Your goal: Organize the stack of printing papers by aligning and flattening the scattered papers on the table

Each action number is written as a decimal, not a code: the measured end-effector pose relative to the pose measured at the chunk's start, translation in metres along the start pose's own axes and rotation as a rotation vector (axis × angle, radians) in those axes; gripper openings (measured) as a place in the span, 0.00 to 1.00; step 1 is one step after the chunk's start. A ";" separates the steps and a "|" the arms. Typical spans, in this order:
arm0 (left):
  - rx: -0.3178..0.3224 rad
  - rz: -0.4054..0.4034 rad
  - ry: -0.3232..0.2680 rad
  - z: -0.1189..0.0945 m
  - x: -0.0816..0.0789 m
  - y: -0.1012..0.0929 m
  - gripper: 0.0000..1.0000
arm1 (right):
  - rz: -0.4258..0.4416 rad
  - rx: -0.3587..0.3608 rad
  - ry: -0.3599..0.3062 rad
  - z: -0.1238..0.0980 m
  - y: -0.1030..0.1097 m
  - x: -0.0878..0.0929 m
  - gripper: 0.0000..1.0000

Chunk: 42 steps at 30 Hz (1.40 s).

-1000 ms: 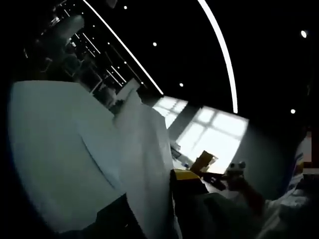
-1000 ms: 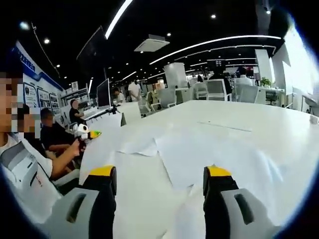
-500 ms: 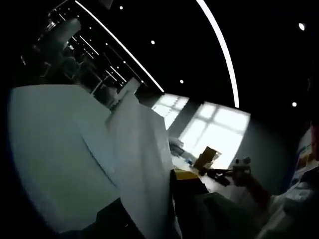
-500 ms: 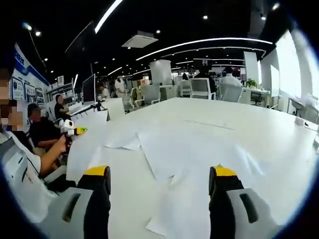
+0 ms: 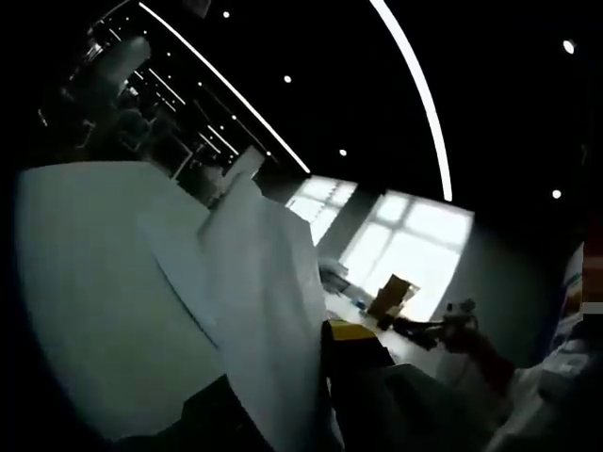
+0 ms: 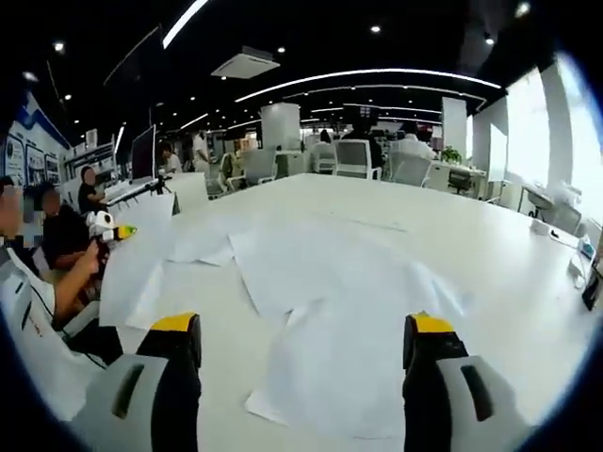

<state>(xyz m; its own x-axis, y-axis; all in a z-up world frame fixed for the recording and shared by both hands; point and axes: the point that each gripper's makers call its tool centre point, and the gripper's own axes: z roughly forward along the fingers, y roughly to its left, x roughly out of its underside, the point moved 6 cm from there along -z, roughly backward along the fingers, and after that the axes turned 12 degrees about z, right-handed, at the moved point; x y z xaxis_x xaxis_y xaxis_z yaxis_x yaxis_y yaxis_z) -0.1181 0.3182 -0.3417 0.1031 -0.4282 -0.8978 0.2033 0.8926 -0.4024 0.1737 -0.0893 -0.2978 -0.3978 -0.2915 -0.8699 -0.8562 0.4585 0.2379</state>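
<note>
**A:** Since a second back, more of the papers [image 6: 320, 311] is taken in by the right gripper view; camera pulled back, sheets themselves not seen to shift. Spread loose and overlapping across the white table [image 6: 490, 245], centre to 9 o'clock.

**B:** Left side?

**A:** One sheet [image 5: 268, 282] is held up edge-on in the left gripper view, running from 6 o'clock toward 11. Left gripper [image 5: 297, 395] looks clamped on its lower edge, jaws together on it. Right gripper [image 6: 306, 377] is held above the scatter, jaws wide apart, nothing between them.

**B:** Step in hand?

**A:** Judged to be gathering. Lifted sheet should be laid onto the nearest sheet at 6 o'clock, edges matched first, then pressed flat. Corner pulls are best avoided; creasing is the risk.

**B:** Surroundings?

**A:** Seated people [image 6: 66, 245] at 9 o'clock, office chairs [image 6: 353, 158] at 12.
</note>
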 end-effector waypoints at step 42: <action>-0.022 0.036 0.032 0.002 0.005 -0.001 0.06 | 0.020 0.226 0.166 0.043 -0.083 0.038 0.89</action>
<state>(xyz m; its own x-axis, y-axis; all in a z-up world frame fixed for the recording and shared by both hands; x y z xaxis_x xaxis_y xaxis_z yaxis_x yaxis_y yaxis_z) -0.1159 0.3150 -0.3460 0.0790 -0.3918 -0.9166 0.1786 0.9102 -0.3737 0.2440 -0.1026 -0.3688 -0.4786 -0.4051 -0.7790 -0.7595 0.6361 0.1359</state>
